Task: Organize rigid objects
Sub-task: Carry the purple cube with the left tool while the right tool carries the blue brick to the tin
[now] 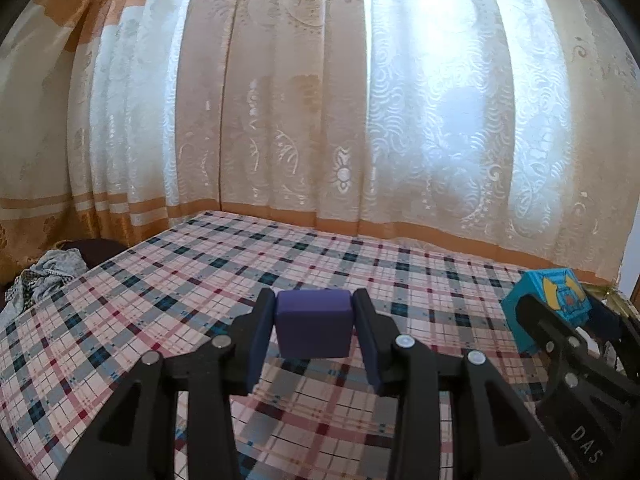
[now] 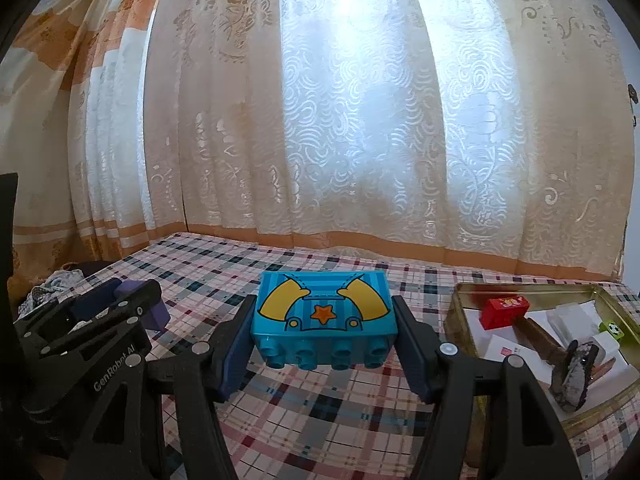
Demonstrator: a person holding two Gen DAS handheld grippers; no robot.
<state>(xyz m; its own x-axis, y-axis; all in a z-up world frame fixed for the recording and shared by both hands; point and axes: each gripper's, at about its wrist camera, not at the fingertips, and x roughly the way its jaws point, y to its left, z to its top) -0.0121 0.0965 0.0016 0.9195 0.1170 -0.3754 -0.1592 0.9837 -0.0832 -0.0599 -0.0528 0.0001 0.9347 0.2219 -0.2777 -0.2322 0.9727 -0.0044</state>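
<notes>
While both grippers are hanging above the checked cloth (image 1: 168, 280), each is carrying one item. Left gripper (image 1: 314, 326): jaws are closing on a purple block (image 1: 314, 326), pads pressing its two side faces, the block held clear of the cloth just ahead of the fingertips. Right gripper (image 2: 325, 322): jaws are spread wider and are clamping a blue brick (image 2: 325, 314), printed face up, studs pointing back toward the camera, also lifted off the cloth. Off to the right gripper's right, near its fingers, a gold tin (image 2: 464, 308) is sitting on the cloth and is already holding a red brick (image 2: 505, 311), a hammer (image 2: 560, 356), white pieces and a small green item with a ball print (image 2: 611, 328). Progress, as a judgement: several items appear sorted into the tin, and the two in hand are still waiting to be placed, the brick being the nearer to it. Nothing else loose is showing on the cloth ahead of either tool. Beyond the left gripper's left, crumpled fabric (image 1: 48, 276) is lying off the cloth edge; a curtain (image 1: 320, 100) is hanging behind.
</notes>
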